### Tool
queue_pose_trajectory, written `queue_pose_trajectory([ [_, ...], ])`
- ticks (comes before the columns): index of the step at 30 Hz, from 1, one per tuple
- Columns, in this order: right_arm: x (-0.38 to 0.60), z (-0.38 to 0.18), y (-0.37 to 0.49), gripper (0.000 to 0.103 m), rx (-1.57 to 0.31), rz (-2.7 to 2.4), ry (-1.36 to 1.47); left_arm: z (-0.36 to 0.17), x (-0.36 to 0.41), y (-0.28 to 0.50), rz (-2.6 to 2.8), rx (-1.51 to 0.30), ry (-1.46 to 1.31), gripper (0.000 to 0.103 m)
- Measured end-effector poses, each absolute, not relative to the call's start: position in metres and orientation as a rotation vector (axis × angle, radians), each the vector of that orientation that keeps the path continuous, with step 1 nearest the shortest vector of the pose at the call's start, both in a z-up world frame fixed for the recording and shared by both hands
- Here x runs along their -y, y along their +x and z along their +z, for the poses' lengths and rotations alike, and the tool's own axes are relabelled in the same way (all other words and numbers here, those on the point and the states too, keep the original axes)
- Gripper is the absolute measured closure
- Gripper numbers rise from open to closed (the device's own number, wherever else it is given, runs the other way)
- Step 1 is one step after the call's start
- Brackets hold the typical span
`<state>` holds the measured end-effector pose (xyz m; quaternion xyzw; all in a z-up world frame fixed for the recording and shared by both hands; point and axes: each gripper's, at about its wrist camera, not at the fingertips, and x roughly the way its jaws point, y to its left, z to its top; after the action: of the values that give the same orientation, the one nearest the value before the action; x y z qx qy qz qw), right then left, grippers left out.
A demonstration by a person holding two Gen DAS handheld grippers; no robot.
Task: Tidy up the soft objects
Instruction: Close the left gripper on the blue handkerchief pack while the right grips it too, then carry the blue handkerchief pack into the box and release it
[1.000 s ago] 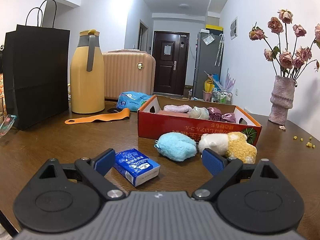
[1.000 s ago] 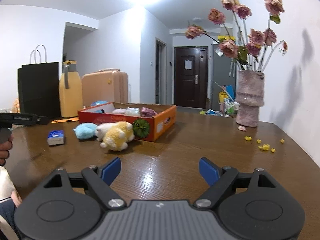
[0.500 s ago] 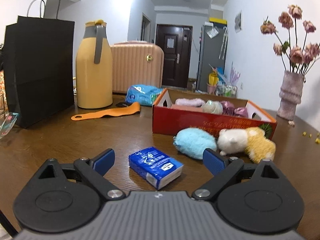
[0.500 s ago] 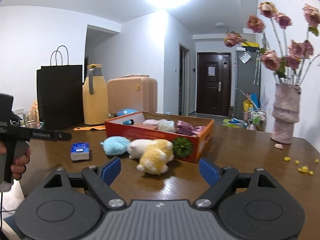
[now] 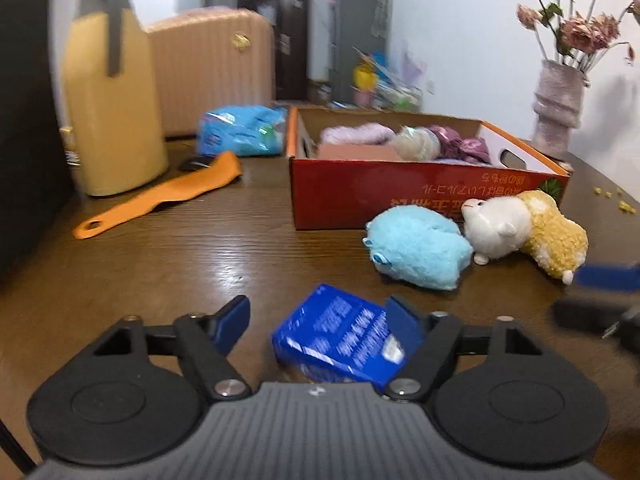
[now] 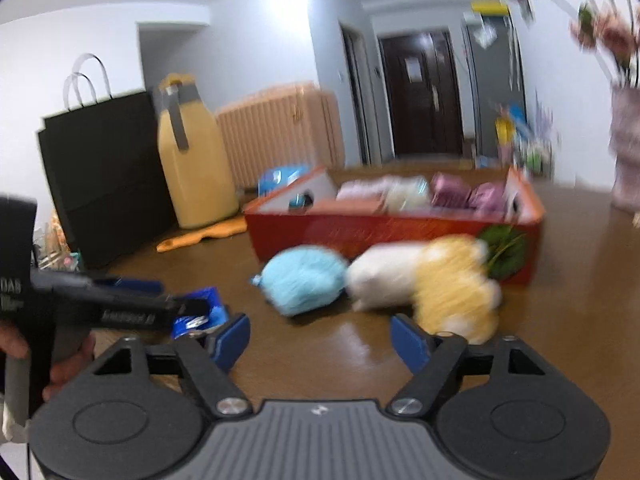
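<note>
Now the left tongs (image 5: 318, 320), just narrowing, straddle the blue tissue pack (image 5: 340, 338) on the surface without gripping, while the right tongs (image 6: 320, 340), also narrowing, near the yellow toy (image 6: 452, 284) empty.

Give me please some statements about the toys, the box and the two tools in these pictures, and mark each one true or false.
1. The blue tissue pack lies between the left tool's fingers. True; its jaws have just been closing.
2. The light blue plush is inside the red box. False: it lies on the table in front of the box.
3. The white and yellow plush lies beside the light blue one. True.
4. The right tool grips the white and yellow plush. False: nothing is between its fingers.
5. The red box is empty. False: soft items are inside.
</note>
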<state>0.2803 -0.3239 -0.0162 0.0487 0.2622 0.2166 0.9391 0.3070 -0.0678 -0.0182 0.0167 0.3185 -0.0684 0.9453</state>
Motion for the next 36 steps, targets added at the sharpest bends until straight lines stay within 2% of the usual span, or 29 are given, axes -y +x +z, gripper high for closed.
queue_pose_trajectory([
  [2,0.304,-0.024,0.289,0.043,-0.599,0.414,0.134,-0.019,0.057,0.323,-0.228,-0.694,0.011,0.040],
  [4,0.288,-0.031,0.295,0.050,-0.636,0.408,0.167,-0.018,0.050,0.333,-0.306,-0.729,-0.026,0.059],
  [7,0.269,-0.036,0.297,0.059,-0.661,0.415,0.223,-0.016,0.043,0.340,-0.376,-0.779,-0.099,0.070],
  [16,0.269,-0.035,0.279,0.078,-0.681,0.388,0.313,-0.021,0.051,0.312,-0.415,-0.844,-0.271,0.075],
  [23,0.322,-0.036,0.238,0.081,-0.671,0.277,0.346,-0.024,0.092,0.264,-0.531,-0.882,-0.333,0.076],
  [26,0.338,-0.033,0.226,0.079,-0.655,0.244,0.361,-0.022,0.101,0.256,-0.541,-0.893,-0.310,0.069],
  [28,0.343,-0.031,0.218,0.079,-0.640,0.239,0.361,-0.019,0.101,0.252,-0.529,-0.893,-0.309,0.055],
  [30,0.346,-0.031,0.214,0.074,-0.646,0.248,0.367,-0.018,0.100,0.248,-0.528,-0.895,-0.309,0.053],
  [31,0.346,-0.031,0.214,0.069,-0.645,0.251,0.370,-0.019,0.101,0.246,-0.530,-0.896,-0.307,0.054],
  [32,0.346,-0.032,0.213,0.069,-0.644,0.254,0.375,-0.020,0.101,0.246,-0.529,-0.902,-0.304,0.054],
  [36,0.347,-0.038,0.214,0.071,-0.663,0.278,0.395,-0.025,0.105,0.253,-0.533,-0.937,-0.318,0.071],
])
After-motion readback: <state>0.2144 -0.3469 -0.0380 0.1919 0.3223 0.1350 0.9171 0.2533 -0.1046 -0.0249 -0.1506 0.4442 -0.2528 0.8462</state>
